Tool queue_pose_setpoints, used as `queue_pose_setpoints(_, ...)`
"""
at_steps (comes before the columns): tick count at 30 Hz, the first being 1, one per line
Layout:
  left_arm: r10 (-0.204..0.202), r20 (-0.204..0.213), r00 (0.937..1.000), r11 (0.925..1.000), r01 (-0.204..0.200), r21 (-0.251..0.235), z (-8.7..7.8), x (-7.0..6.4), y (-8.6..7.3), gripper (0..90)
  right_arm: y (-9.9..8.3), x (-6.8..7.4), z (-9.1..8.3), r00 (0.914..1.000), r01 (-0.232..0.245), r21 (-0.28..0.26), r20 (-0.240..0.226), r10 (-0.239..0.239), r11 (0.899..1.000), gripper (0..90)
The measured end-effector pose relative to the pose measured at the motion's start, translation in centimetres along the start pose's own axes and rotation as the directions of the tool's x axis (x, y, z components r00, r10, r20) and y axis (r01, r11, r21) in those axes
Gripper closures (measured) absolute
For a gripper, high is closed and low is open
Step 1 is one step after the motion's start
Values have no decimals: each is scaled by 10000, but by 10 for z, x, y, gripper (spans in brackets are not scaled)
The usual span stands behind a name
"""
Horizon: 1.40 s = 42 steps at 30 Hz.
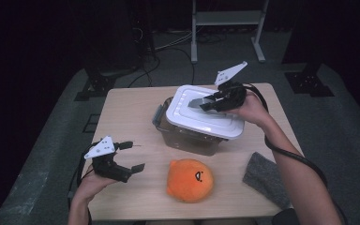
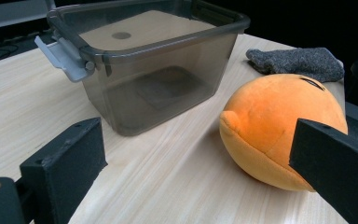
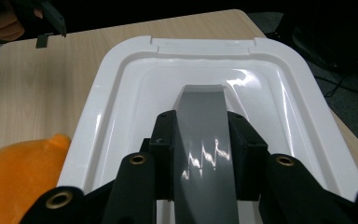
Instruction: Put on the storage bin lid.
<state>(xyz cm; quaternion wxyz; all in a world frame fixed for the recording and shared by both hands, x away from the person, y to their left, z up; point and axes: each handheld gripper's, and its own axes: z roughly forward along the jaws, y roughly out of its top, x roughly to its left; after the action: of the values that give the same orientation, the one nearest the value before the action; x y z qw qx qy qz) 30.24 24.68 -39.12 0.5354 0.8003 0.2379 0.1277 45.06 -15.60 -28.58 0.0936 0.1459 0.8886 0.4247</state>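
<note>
over the grey bin (image 1: 187,136) my right gripper (image 1: 206,104) clamps the white lid's (image 1: 201,117) handle, lid lifted askew; left gripper (image 1: 132,155) gapes near the orange plush (image 1: 189,179), unpacked yet.

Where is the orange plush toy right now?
In the high view, the orange plush toy lies near the table's front edge, between the left gripper and the grey cloth.

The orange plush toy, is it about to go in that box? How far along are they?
Done: the white lid is lifted off the grey box, gripped by its handle in the right gripper. In hand: the open left gripper faces the orange plush. Left, probably: grasp it, box it, close up.
</note>
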Motion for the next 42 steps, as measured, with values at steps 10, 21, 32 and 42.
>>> queue_pose_setpoints(10,12,-9,10000,10000,-12,89,1,0,0,28,-25,2,-41,9991,-309,-113,282,312,9995,656)
queue_pose_setpoints(21,-19,11,10000,9999,19,166,4,-1,-1,28,-57,3,-81,9946,-770,-394,662,795,9962,656)
queue_pose_setpoints(32,-26,-60,10000,9998,27,173,4,-1,-1,28,-76,7,-106,9899,-996,-422,968,1033,9941,656)
queue_pose_setpoints(42,-109,-49,9999,9998,110,156,5,-1,-1,28,-97,9,-126,9840,-1272,-582,1184,1333,9902,656)
